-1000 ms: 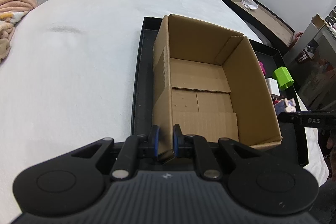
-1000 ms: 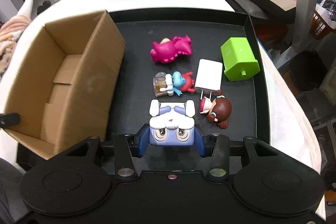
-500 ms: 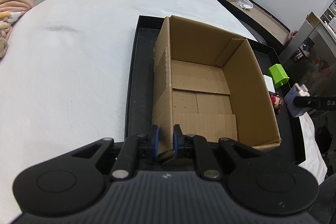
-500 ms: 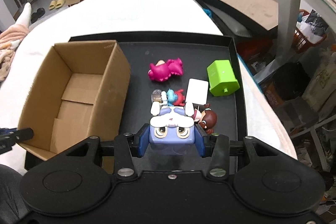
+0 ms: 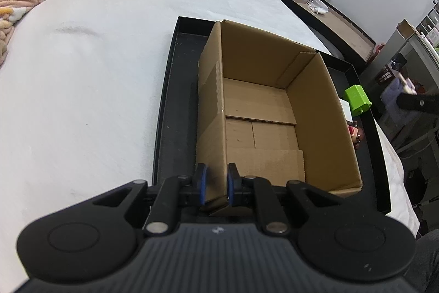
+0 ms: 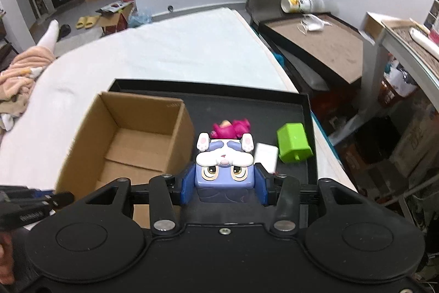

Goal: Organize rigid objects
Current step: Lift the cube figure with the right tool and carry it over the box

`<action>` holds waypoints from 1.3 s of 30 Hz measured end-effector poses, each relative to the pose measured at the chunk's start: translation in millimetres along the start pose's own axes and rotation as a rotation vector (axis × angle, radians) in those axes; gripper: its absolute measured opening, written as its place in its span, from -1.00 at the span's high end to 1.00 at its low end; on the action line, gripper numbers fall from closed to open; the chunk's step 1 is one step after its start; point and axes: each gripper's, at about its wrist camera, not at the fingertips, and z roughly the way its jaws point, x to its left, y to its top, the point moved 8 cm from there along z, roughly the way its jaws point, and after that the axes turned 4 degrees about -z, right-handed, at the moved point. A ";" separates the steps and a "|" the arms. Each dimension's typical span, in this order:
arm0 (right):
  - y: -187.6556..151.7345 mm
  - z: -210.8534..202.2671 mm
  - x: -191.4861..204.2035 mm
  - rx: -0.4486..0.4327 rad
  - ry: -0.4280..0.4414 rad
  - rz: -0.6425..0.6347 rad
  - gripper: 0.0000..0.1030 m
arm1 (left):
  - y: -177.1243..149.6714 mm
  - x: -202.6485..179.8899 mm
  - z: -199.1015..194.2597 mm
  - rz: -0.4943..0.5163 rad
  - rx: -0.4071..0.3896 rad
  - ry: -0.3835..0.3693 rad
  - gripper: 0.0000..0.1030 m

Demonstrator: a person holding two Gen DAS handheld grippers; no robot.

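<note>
Cardboard box (image 5: 277,111) sits open-topped in left part of black tray (image 5: 170,111); interior bare, only bottom flaps showing. Tray lies on white sheet (image 5: 82,73).

Right-wrist view, tray floor right of box: pink figure (image 6: 233,127) at frame centre, white flat block (image 6: 267,157) just right of it, green block (image 6: 293,146) further right, near tray's right wall. Left-wrist view: a brown-haired figure (image 5: 356,132) partly hidden behind box's right wall.

Left gripper (image 5: 214,184), lower centre of its frame, angled down; nearly closed, blue pads clamped on box's near-left wall corner, one pad inside, one outside.

Right gripper (image 6: 223,183) angled down, held above tray, clear of floor. Jaws part-open, pads pressed on both sides of blue-white rabbit-face cube toy (image 6: 223,169), lower centre of frame, right of box.
</note>
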 end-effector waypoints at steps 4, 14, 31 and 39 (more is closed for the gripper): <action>9.4 -2.5 11.4 -0.022 0.014 -0.017 0.16 | -0.4 -0.9 1.1 -0.004 -0.001 -0.009 0.72; 26.1 6.4 44.0 -0.032 0.052 -0.060 0.16 | 0.5 -6.7 6.6 -0.016 0.009 -0.040 0.71; 23.9 53.7 89.9 0.051 0.127 -0.108 0.15 | 1.6 -24.0 15.7 0.063 0.066 -0.056 0.70; 24.7 79.6 105.7 0.090 0.163 -0.121 0.15 | 1.5 -22.7 17.0 0.051 0.081 -0.061 0.70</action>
